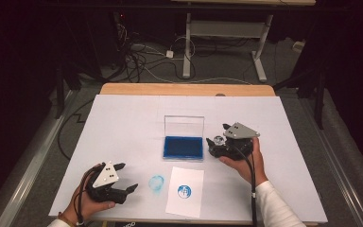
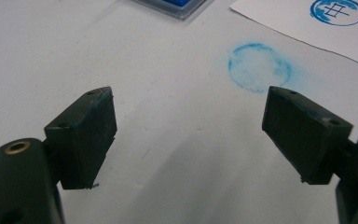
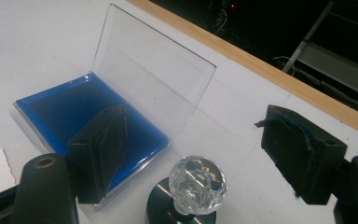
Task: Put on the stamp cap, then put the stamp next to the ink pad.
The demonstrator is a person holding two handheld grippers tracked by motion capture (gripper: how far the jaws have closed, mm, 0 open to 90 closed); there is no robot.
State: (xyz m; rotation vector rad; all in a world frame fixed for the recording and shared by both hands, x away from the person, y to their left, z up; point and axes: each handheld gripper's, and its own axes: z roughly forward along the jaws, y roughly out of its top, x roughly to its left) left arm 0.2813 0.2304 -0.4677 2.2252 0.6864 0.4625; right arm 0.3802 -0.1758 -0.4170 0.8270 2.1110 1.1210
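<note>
A stamp with a faceted clear knob (image 3: 197, 179) (image 1: 219, 140) stands upright on the white sheet, just right of the blue ink pad (image 3: 79, 109) (image 1: 183, 147). The pad's clear lid (image 3: 154, 79) stands raised at its far side. My right gripper (image 3: 200, 147) (image 1: 217, 134) is open, its jaws on either side of the stamp and touching neither side. My left gripper (image 2: 186, 135) (image 1: 128, 176) is open and holds nothing near the front left. A white paper (image 1: 185, 191) (image 2: 303, 28) bears a round blue print (image 1: 184, 191) (image 2: 337, 11).
A faint blue ring smudge (image 1: 156, 183) (image 2: 259, 66) marks the white sheet (image 1: 123, 127) between my left gripper and the paper. The wooden table edge (image 1: 184, 89) runs along the back. Behind it are cables and a desk frame (image 1: 227, 33) on the floor.
</note>
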